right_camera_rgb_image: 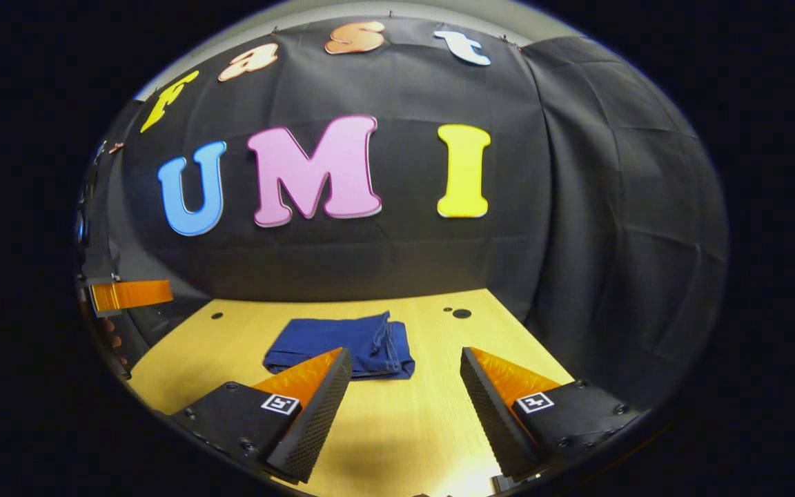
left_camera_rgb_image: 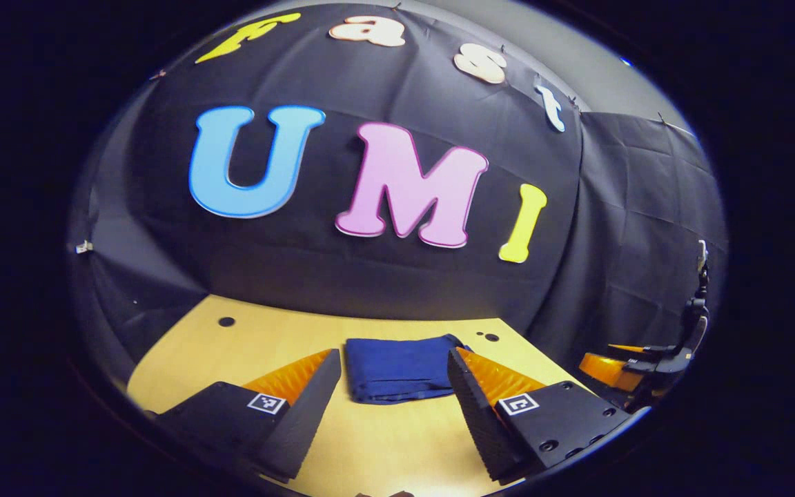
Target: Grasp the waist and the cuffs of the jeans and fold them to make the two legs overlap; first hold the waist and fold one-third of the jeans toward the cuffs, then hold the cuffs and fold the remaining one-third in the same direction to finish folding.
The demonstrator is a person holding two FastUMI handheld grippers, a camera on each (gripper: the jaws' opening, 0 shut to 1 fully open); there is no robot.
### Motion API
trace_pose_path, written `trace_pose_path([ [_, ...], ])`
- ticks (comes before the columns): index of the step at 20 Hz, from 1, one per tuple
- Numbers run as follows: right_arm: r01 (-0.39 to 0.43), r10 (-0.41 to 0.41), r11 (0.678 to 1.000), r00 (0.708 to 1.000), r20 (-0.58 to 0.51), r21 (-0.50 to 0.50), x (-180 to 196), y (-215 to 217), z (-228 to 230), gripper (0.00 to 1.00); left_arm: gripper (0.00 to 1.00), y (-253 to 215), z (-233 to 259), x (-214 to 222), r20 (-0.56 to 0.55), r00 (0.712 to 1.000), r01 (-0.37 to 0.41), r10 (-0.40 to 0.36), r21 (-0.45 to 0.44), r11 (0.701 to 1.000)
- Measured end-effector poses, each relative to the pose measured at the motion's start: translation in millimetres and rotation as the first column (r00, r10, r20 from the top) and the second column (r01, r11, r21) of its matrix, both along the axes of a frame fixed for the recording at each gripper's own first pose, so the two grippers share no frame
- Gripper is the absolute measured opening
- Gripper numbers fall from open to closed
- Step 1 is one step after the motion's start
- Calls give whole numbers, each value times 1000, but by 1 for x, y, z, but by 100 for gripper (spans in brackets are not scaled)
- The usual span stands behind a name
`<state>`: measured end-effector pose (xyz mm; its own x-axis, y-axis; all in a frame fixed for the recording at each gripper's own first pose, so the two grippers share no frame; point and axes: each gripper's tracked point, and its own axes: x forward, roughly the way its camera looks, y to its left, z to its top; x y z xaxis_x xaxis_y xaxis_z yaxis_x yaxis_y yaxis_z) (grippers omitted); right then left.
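The dark blue jeans (left_camera_rgb_image: 397, 367) lie folded into a compact rectangle on the wooden table (left_camera_rgb_image: 370, 442). In the left gripper view my left gripper (left_camera_rgb_image: 394, 386) hangs open just short of the bundle, its fingers spread wider than the cloth and touching nothing. In the right gripper view the same jeans (right_camera_rgb_image: 342, 353) lie ahead and a little to the left, with gathered folds along their right side. My right gripper (right_camera_rgb_image: 404, 397) is open too, held back over bare wood with empty space between its fingers. The right gripper (left_camera_rgb_image: 646, 366) also shows at the far right of the left gripper view.
Small round holes (right_camera_rgb_image: 462, 313) dot the table near its back edge. Black cloth walls close the booth behind and to the right. The other gripper (right_camera_rgb_image: 125, 295) appears at the left edge of the right gripper view, beside a hand.
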<state>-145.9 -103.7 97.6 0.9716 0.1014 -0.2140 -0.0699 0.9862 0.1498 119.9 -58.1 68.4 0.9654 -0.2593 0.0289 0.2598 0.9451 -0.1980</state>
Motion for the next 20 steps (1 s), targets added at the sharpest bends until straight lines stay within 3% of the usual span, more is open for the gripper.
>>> trace_pose_path([
  [5,-18,24,999,986,163,-39,-37,22,83,97,96,84,16,-71,49,987,-151,151,1,989],
  [9,-27,49,996,964,260,-87,-58,41,110,97,96,100,16,-104,67,973,-221,219,21,975],
  [15,-91,121,988,954,274,-122,-65,85,109,97,97,110,29,-112,106,968,-233,229,32,972],
  [17,-102,131,988,951,282,-116,-64,94,112,93,96,110,31,-114,122,967,-232,224,56,971],
  [20,-105,136,987,951,277,-124,-66,99,111,96,97,106,30,-116,124,970,-219,209,75,973],
])
